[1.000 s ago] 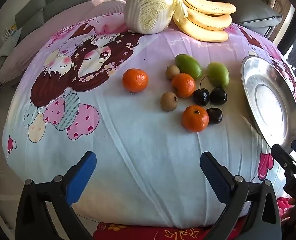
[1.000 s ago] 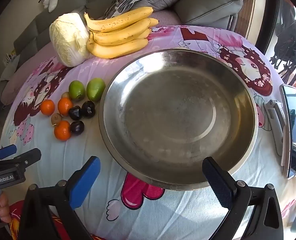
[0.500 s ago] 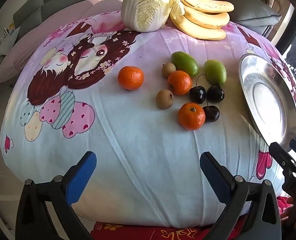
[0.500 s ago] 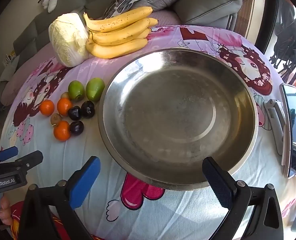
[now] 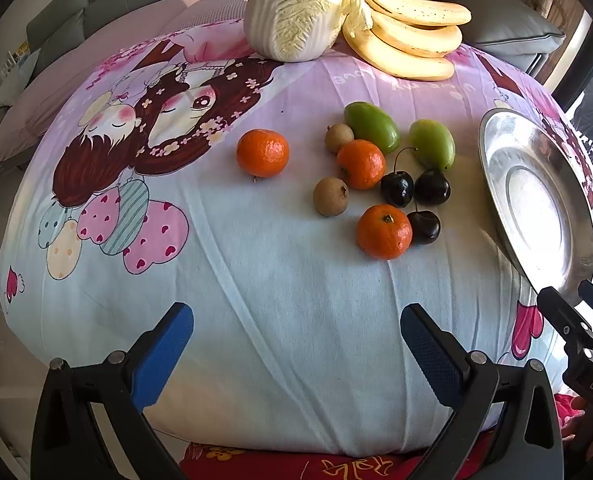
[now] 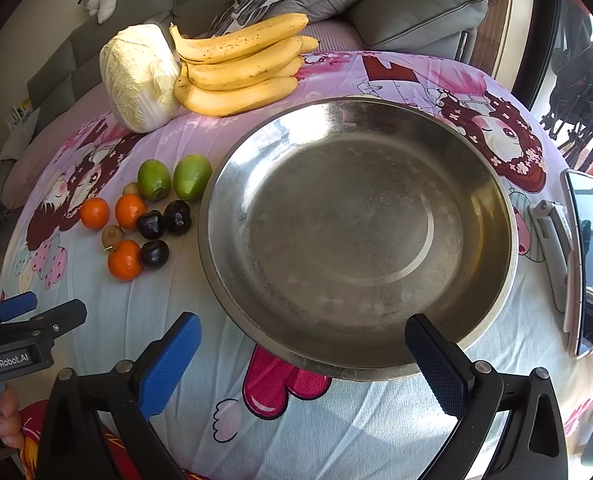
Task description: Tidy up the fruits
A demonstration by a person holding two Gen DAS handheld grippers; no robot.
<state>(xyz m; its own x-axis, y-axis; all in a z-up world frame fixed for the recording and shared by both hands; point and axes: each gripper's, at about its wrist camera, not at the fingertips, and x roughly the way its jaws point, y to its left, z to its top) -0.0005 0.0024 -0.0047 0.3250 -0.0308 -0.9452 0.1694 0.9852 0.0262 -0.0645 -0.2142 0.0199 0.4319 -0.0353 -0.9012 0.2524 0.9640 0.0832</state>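
Small fruits lie in a cluster on the cartoon-print cloth: three oranges, the nearest point(image 5: 383, 232) by dark cherries point(image 5: 396, 189), two green fruits point(image 5: 371, 127) and two brown fruits point(image 5: 331, 196). The cluster also shows in the right wrist view point(image 6: 136, 220), left of a large empty steel bowl point(image 6: 496, 200), which sits at the right edge in the left wrist view point(image 5: 492, 168). My left gripper point(image 5: 296, 344) is open and empty, near the table's front edge. My right gripper point(image 6: 302, 354) is open and empty, just short of the bowl's near rim.
A cabbage point(image 5: 296, 8) and a bunch of bananas point(image 5: 408, 36) lie at the back of the table. A phone point(image 6: 586, 256) and a white holder point(image 6: 548, 248) lie right of the bowl. A grey sofa with cushions point(image 6: 396, 12) stands behind.
The left wrist view has shifted slightly, so the fruits sit a little lower and left in it. The right gripper has barely moved. Both stay open.
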